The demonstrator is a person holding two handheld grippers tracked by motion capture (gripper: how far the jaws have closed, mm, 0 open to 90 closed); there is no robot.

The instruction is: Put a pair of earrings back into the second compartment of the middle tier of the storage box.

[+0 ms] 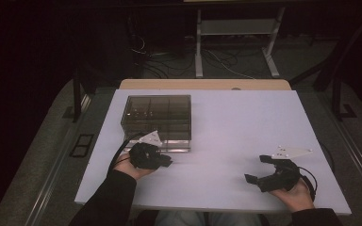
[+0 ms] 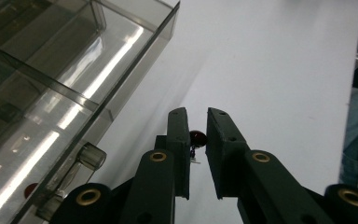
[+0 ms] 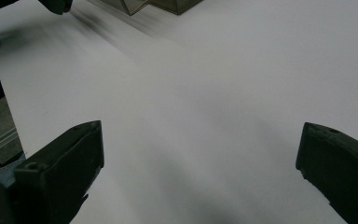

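A small dark red bead-like part (image 2: pixel 197 136) with thin metal legs is pinched between the jaws of my left gripper (image 2: pixel 197 114), which is shut on it. In the high view that gripper (image 1: pixel 165 161) hovers just in front of a smoky clear compartment box (image 1: pixel 156 117), near its front edge. Seen from the left gripper, the box (image 2: pixel 51 84) lies at the left, with a clear latch (image 2: pixel 87 157) and another red part (image 2: pixel 30 189) inside. My right gripper (image 1: pixel 257 168) rests near the table's front right, jaws wide open, nothing between them (image 3: pixel 198 154).
The white tabletop (image 1: pixel 235 122) stretches between the box and the right gripper. Cables trail from both grippers. Beyond the far edge are a white stand's legs (image 1: pixel 199 56) and floor cables. A corner of the box (image 3: pixel 168 5) shows in the right gripper view.
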